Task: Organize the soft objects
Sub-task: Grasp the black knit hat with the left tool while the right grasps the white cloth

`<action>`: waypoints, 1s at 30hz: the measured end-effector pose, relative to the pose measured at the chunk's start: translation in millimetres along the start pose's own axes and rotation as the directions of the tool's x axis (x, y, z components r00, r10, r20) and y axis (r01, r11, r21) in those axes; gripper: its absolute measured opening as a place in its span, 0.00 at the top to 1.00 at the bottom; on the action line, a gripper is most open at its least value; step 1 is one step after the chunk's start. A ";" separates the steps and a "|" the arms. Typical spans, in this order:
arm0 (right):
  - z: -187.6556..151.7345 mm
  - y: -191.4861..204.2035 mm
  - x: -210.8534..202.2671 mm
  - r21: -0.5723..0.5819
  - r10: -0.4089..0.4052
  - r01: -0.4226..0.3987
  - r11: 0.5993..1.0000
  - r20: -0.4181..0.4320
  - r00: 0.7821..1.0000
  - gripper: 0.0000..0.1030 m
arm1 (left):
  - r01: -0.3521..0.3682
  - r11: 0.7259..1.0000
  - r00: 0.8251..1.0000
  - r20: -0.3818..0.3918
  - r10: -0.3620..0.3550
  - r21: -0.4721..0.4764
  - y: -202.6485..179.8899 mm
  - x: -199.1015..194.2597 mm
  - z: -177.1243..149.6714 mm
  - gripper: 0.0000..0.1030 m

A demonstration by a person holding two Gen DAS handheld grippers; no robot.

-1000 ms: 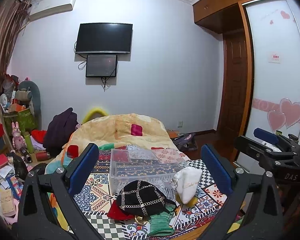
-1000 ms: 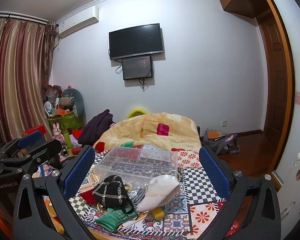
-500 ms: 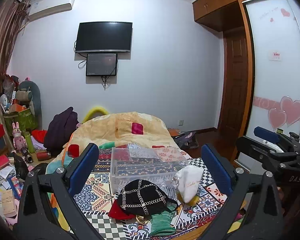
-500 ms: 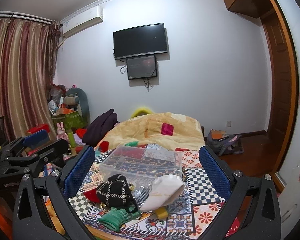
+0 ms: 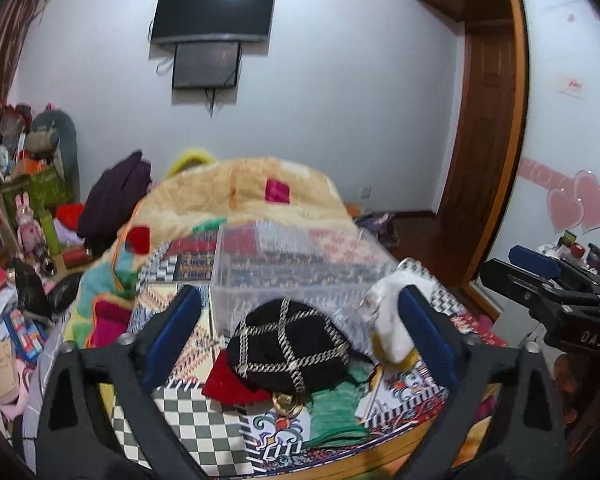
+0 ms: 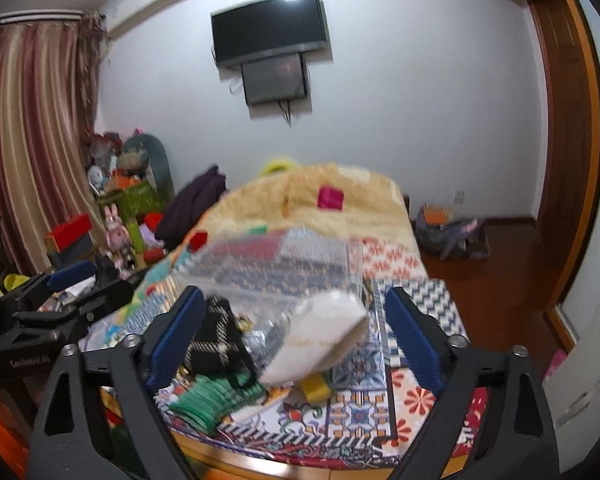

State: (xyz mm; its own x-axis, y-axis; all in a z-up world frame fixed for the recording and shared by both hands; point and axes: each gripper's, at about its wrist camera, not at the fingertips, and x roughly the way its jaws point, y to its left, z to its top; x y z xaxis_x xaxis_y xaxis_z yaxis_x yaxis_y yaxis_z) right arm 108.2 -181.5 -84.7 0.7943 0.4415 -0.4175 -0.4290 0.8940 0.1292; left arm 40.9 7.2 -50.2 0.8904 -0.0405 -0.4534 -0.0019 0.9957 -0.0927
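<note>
Both grippers hang over the foot of a bed [image 5: 188,404] covered in a bright patchwork spread. The left gripper [image 5: 296,336] has its jaws spread wide, nothing between the blue pads, and they frame a pile of soft things lying on the spread: a black cap crossed with metal chains [image 5: 288,350], a red cloth [image 5: 228,384] poking out from under it on the left, a folded green knit piece [image 5: 336,412] in front, and a white pouch-like soft item [image 5: 392,320] leaning to the right, just beside the right-hand pad. Directly behind the pile stands a clear plastic storage box [image 5: 284,264], apparently touching the cap's far edge. The right gripper [image 6: 296,336] likewise has its jaws spread apart and empty; in its view the same white item [image 6: 320,340] sits in the middle, the chained black cap [image 6: 216,340] to its left, the green knit [image 6: 208,400] nearest the bed's edge, a small yellow block [image 6: 316,390] under the white item, and the clear box [image 6: 284,268] beyond. A beige quilt [image 5: 236,196] is heaped farther up the bed, and a television [image 5: 214,12] hangs on the far wall. Each gripper shows at the margin of the other's view, well apart from the pile.
</note>
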 end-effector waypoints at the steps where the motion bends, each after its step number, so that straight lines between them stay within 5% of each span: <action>1: -1.9 -2.6 5.4 0.007 0.000 0.000 1.000 -0.021 1.000 0.21 | -0.003 1.000 1.000 -0.020 0.003 -0.003 0.4 7.8 -1.7 0.12; 8: -18.7 -26.5 45.1 0.082 0.004 0.011 0.997 -0.184 0.983 0.40 | 0.033 0.997 0.987 -0.156 -0.043 -0.064 6.7 58.1 -14.8 0.21; 15: -24.9 -27.5 69.0 0.102 0.029 -0.002 0.995 -0.270 0.962 0.50 | 0.057 0.998 0.970 -0.235 -0.062 -0.026 -5.0 91.2 -27.4 0.30; 26: -32.3 -22.4 89.3 0.114 0.080 -0.045 0.992 -0.328 0.941 0.90 | 0.058 0.997 0.953 -0.293 -0.073 -0.060 4.0 112.7 -43.0 0.73; 30: -27.3 -23.0 82.4 0.125 0.089 -0.053 0.991 -0.300 0.950 0.92 | 0.044 0.997 0.959 -0.276 -0.058 -0.057 4.3 105.0 -40.9 0.84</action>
State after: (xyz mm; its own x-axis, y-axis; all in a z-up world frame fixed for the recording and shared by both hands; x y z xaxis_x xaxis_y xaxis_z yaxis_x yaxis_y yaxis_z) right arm 171.8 -167.7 -146.6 0.5870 0.4757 -0.6551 -0.4138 0.8718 0.2623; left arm 115.7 3.8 -134.5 0.7284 -0.1197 -0.6746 0.0113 0.9866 -0.1629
